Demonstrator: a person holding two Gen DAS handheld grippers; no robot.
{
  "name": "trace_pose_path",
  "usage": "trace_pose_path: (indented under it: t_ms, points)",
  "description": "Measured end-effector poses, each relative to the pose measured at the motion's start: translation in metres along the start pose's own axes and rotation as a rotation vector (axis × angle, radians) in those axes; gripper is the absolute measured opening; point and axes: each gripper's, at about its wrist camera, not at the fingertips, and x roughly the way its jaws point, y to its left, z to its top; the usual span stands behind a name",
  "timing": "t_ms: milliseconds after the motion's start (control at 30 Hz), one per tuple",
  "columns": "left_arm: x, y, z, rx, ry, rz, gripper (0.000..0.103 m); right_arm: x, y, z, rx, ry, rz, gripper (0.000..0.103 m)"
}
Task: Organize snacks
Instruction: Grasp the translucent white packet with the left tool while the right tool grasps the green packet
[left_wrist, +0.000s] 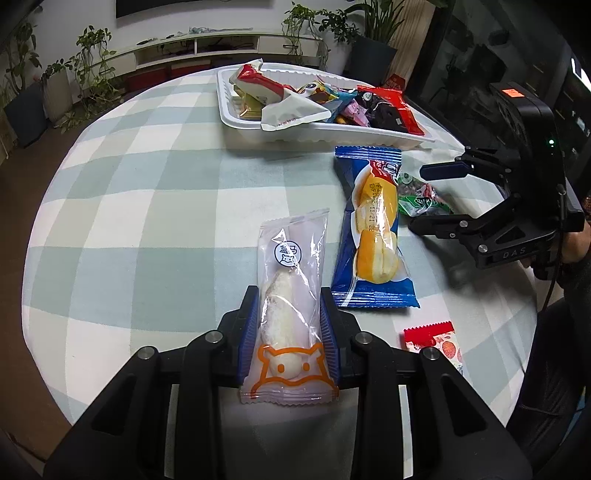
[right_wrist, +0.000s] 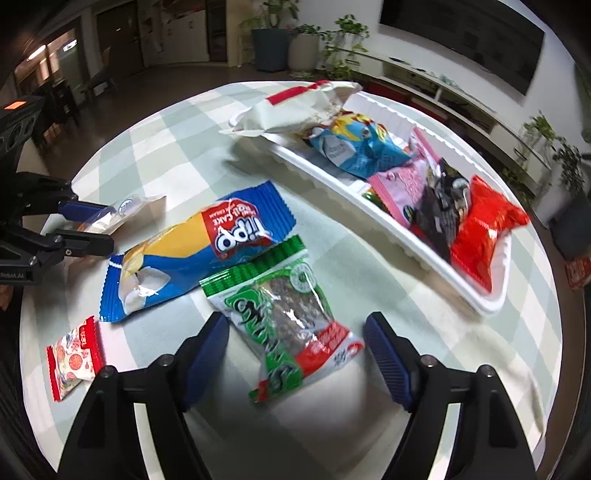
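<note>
Crinkly snack packets on a checked cloth surface (left_wrist: 129, 221).
Left wrist view: left hand-held gripper (left_wrist: 290, 339) clamped on a clear, glossy bun packet (left_wrist: 291, 295). Right wrist view: right hand-held gripper (right_wrist: 295, 354) spread wide around a green packet (right_wrist: 284, 314), pads apart from it, near the white ribbed tray (right_wrist: 424, 258).

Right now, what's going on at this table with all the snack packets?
A person is sorting snacks with a handheld tool in each hand. The left tool is shut on a clear packet with an orange animal print, lying on the checked tablecloth. The right tool is open, straddling a green packet without gripping it. A blue roll cake packet and a small red packet also lie loose. The white tray already holds several snacks.
</note>
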Motion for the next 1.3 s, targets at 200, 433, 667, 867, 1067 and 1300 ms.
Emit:
trace_pose_path:
  t_ms: [200, 433, 667, 867, 1067, 1300]
  points:
    - [0.001, 0.0, 0.001, -0.001, -0.002, 0.001, 0.029, 0.007, 0.005, 0.001, -0.087, 0.016, 0.047, 0.08]
    - [0.001, -0.002, 0.001, 0.014, 0.001, 0.009, 0.029, 0.009, 0.001, 0.002, -0.026, 0.042, 0.106, 0.07]
    - [0.002, -0.005, 0.0, 0.037, 0.002, 0.021, 0.029, 0.002, -0.003, 0.001, 0.059, 0.063, 0.102, 0.035]
    - [0.0, -0.006, -0.001, 0.048, -0.003, 0.037, 0.026, -0.011, 0.002, -0.002, 0.102, 0.065, 0.034, 0.026]
    - [-0.003, -0.002, -0.003, 0.034, -0.015, 0.05, 0.024, -0.041, -0.011, -0.006, 0.188, 0.004, 0.008, 0.026]
    - [-0.013, 0.002, -0.003, 0.005, -0.054, 0.053, 0.024, -0.066, -0.024, -0.002, 0.258, -0.106, -0.039, 0.026]
